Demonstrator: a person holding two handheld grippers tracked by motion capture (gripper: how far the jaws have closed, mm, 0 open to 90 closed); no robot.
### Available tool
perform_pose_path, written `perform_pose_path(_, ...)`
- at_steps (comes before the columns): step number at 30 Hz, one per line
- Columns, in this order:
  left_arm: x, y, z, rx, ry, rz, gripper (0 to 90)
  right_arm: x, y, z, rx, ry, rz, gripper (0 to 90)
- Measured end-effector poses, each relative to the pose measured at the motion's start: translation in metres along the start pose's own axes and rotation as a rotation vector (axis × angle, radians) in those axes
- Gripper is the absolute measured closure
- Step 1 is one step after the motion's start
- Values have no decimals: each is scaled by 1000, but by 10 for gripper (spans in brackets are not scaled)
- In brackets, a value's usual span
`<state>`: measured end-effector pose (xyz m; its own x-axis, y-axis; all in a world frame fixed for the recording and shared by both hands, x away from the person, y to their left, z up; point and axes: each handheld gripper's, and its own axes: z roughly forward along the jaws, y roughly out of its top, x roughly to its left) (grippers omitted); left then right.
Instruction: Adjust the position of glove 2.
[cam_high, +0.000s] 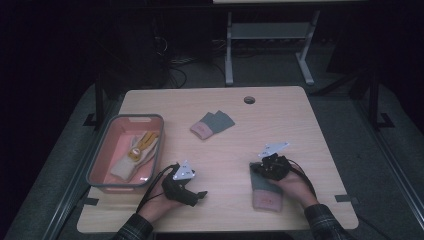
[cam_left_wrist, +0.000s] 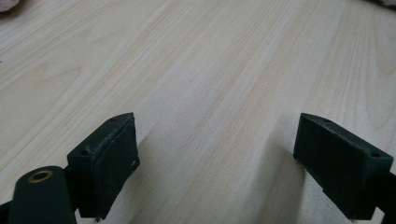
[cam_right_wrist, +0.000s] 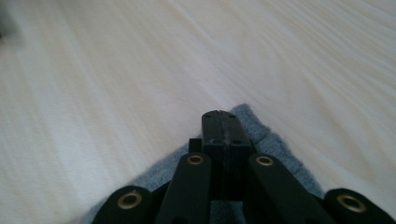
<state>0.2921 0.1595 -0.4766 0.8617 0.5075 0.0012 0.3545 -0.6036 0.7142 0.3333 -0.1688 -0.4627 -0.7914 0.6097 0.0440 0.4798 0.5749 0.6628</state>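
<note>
Looking down from the high view, much stays murky: the room beyond the table (cam_high: 300, 130) is nearly black, and the person is cut off at the bottom edge, with just plaid sleeves and hands showing. The right hand-held gripper (cam_high: 260, 169), lower right of centre, partly covers the near sock (cam_high: 266, 192), a flat knitted piece, grey with a pink cuff. In the right gripper view its jaws stand pressed together over the grey fabric's pointed corner (cam_right_wrist: 275, 144); whether any cloth is pinched between them I cannot tell, and the wood there is smeared by blur. The left hand-held gripper (cam_high: 200, 195), lower left of centre, lies low over bare pale wood grain; in the left gripper view its rubbery black pads (cam_left_wrist: 114, 163) are spread wide with nothing between. A second grey-and-pink sock (cam_high: 212, 123) lies above centre, well apart. At left, a grey-rimmed pink bin (cam_high: 100, 155) holds a crumpled cream-and-yellow item (cam_high: 136, 152), hard to make out.
</note>
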Motion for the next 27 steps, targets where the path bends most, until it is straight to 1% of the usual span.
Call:
perform_pose_path(2,0,0,0,0,0,0,126,5,2,2,2,5,-17,900)
perform_pose_path(4,0,0,0,0,0,0,126,4,2,0,-2,6,-14,900)
perform_pose_path(5,0,0,0,0,0,0,126,3,1,-2,-17,3,-17,890)
perform_pose_path(6,0,0,0,-2,0,0,126,2,2,-7,-34,0,-1,884)
perform_pose_path(7,0,0,0,-2,1,-1,126,-1,1,-12,-53,-11,4,874)
perform_pose_path(8,0,0,0,-2,1,-1,126,-1,1,-12,-53,-11,4,874)
perform_pose_path(9,0,0,0,-3,1,-1,126,-5,1,-17,-71,-26,19,855)
perform_pose_path(10,0,0,0,-3,1,-1,126,-16,-4,-25,-96,-58,50,798)
perform_pose_path(11,0,0,0,-4,2,-2,125,-22,-8,-28,-102,-72,73,740)
perform_pose_path(12,0,0,0,-4,2,-2,125,-22,-8,-28,-102,-72,73,740)
perform_pose_path(13,0,0,1,-5,3,-5,125,-29,-12,-31,-110,-97,85,682)
perform_pose_path(14,-1,0,1,-5,5,-6,124,-40,-20,-37,-122,-121,117,573)
perform_pose_path(15,-1,0,1,-6,5,-6,124,-45,-23,-39,-128,-143,138,529)
perform_pose_path(16,-1,0,1,-6,5,-6,124,-51,-27,-42,-133,-157,162,498)
perform_pose_path(17,-1,0,1,-6,5,-6,124,-56,-31,-44,-136,-162,185,468)
perform_pose_path(19,-1,0,1,-6,5,-7,124,-66,-38,-46,-132,-193,215,410)
perform_pose_path(20,-1,0,1,-7,5,-8,123,-71,-42,-46,-124,-196,229,382)
perform_pose_path(22,-1,0,1,-7,6,-9,124,-77,-48,-45,-123,-217,251,329)
perform_pose_path(23,-1,0,1,-7,6,-9,124,-77,-48,-45,-123,-217,251,329)
perform_pose_path(24,-1,0,1,-7,6,-9,123,-82,-53,-43,-120,-216,265,274)
perform_pose_path(25,-1,0,1,-7,6,-9,124,-82,-53,-43,-120,-216,265,274)
perform_pose_path(27,-1,0,1,-8,7,-9,124,-86,-57,-40,-115,-227,272,220)
